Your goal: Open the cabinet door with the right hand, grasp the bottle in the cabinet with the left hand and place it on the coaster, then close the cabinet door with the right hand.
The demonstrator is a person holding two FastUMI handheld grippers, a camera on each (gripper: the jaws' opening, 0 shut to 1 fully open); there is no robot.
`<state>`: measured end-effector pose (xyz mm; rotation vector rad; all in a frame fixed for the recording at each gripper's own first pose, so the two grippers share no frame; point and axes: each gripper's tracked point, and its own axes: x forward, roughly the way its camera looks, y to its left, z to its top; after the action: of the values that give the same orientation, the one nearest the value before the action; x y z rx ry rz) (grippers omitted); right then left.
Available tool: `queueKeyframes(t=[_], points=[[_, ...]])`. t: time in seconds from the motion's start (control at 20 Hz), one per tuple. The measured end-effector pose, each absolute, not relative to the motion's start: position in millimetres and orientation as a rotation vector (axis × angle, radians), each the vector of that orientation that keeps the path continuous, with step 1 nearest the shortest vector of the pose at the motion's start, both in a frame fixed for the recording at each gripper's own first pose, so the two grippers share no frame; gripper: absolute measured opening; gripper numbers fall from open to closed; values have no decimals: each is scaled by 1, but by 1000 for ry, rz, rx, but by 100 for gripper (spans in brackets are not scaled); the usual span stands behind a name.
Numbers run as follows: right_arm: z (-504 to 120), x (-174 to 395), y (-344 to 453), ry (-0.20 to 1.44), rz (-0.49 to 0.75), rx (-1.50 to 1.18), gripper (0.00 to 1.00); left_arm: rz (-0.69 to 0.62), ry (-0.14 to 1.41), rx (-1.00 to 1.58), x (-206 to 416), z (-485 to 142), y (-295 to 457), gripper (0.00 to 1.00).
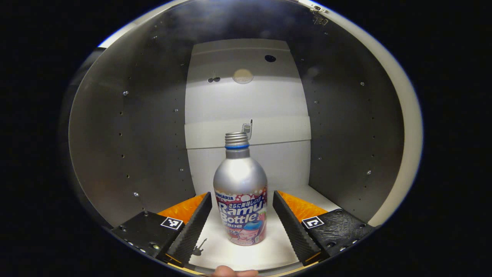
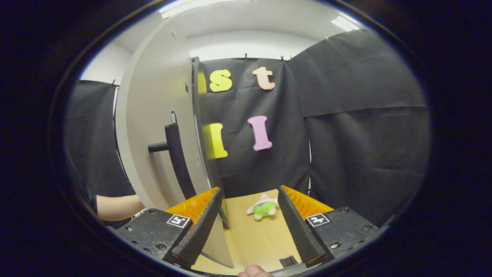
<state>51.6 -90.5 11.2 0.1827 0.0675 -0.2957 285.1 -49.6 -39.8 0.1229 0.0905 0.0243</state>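
In the left gripper view, the left gripper (image 1: 242, 215) is reaching into the cabinet (image 1: 127, 127) with its fingers (image 1: 192, 227) standing wide apart, gripping nothing. The bottle (image 1: 240, 196) is standing between them, centred in the gap, with clear space showing on each side, so neither finger is touching it. It is sitting upright on the white cabinet floor (image 1: 246, 254), its long axis vertical, its capped neck pointing straight up and its printed label facing the gripper. Beyond the bottle the white back panel (image 1: 250, 100) is rising, and grey side walls are curving away on both sides of the fingers.

In the right gripper view, the right gripper (image 2: 250, 219) is also spread wide and holding nothing. Just beside its left-hand finger, the open cabinet door (image 2: 153, 127) is standing edge-on, with its dark bar handle (image 2: 175, 157) jutting out above that finger; whether the finger is touching the door I cannot tell. Ahead, between the fingers, a small pink and green plush toy (image 2: 263, 207) is lying on the wooden table (image 2: 250, 238). A person's forearm (image 2: 117, 207) is showing to the left, behind the door.
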Motion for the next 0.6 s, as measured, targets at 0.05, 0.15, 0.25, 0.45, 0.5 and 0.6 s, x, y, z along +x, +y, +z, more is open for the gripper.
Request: queueKeyframes(t=[0.05, 0.15, 0.25, 0.45, 0.5, 0.6], points=[[9, 53, -88, 73, -285, 187, 95, 17, 103, 118, 288, -43, -53, 96], [8, 55, -90, 79, -289, 182, 97, 14, 119, 112, 291, -49, -54, 96], [10, 55, -95, 78, -287, 183, 97, 9, 120, 114, 290, -49, -56, 97], [4, 61, -95, 97, -268, 203, 96, 1, 118, 113, 279, -43, -59, 82], [4, 61, -97, 97, -266, 206, 97, 5, 115, 115, 281, -43, -58, 89], [4, 63, -97, 97, -255, 212, 97, 8, 105, 109, 272, -38, -58, 80]])
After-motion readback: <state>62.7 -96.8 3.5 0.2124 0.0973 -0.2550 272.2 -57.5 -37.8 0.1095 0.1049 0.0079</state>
